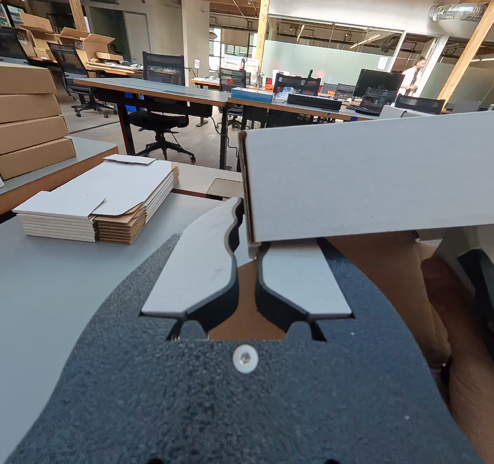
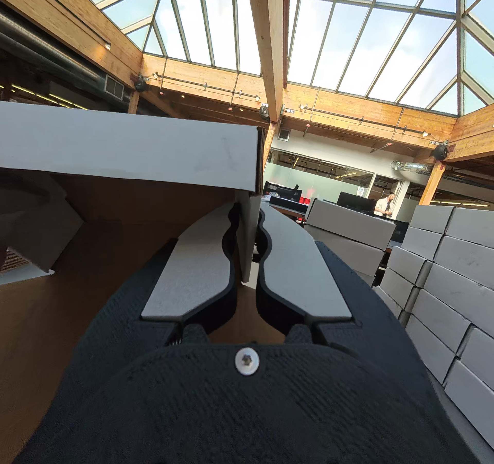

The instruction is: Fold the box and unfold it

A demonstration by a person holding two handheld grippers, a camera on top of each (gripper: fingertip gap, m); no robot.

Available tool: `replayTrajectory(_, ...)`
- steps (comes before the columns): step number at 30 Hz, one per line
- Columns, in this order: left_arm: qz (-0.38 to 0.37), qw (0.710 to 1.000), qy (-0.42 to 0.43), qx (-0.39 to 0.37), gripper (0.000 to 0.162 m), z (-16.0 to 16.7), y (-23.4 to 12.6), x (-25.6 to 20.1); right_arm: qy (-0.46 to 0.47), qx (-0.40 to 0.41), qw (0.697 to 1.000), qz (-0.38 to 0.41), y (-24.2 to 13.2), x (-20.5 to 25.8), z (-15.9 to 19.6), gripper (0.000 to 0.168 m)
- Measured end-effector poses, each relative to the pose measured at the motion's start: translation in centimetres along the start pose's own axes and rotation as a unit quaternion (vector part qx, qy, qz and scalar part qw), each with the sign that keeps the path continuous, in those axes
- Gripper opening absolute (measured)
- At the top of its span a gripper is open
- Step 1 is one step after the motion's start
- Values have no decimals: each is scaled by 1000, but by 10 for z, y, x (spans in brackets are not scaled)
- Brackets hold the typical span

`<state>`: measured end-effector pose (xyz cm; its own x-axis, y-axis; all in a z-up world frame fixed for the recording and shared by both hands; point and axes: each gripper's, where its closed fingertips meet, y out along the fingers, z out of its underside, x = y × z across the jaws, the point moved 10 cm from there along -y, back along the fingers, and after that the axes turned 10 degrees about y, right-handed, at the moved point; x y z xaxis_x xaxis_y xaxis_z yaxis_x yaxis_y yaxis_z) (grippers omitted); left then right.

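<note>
At the far left of the left wrist view, a stack of flat white blanks (image 1: 96, 205) lies on the grey desk (image 1: 48, 277), well apart from the work. The left gripper (image 1: 247, 234) points forward and slightly up, and the box (image 1: 374, 178) sits just ahead of it and off to its right: a white wall panel runs long from the gripper's tips away to the right edge, its long axis roughly level with a slight tilt. The gripper's fingers (image 1: 203, 258) stand close together, and the box's lower left corner and a small white tab come down between their tips; whether the pads actually press the card I cannot tell, since the right finger's tip is hidden under the panel. Brown card shows beneath and behind the gripper.

In the right wrist view the same box (image 2: 128, 151) lies to the left, its long wall stretching leftward from the gripper's line, brown inside open below. The right gripper (image 2: 247, 226) is pitched steeply upward toward the skylight and is closed on a narrow white end flap that stands upright between its fingers (image 2: 291, 258). So each gripper sits at one end of the long axis. To the right rise stacked finished white boxes (image 2: 441, 277)
</note>
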<state>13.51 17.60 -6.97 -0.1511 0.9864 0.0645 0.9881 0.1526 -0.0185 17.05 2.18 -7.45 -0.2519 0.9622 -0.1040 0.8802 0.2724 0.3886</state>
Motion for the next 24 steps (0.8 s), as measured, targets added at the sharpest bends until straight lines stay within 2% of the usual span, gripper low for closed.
replayTrajectory(7,-24,998,52,-19,6,1,13,3,24,59,997,31,1,8,3,6)
replayTrajectory(14,-32,999,29,2,6,12,16,9,10,79,997,23,2,17,6,7)
replayTrajectory(24,-21,999,45,21,8,24,24,8,5,111,993,29,-1,19,7,7)
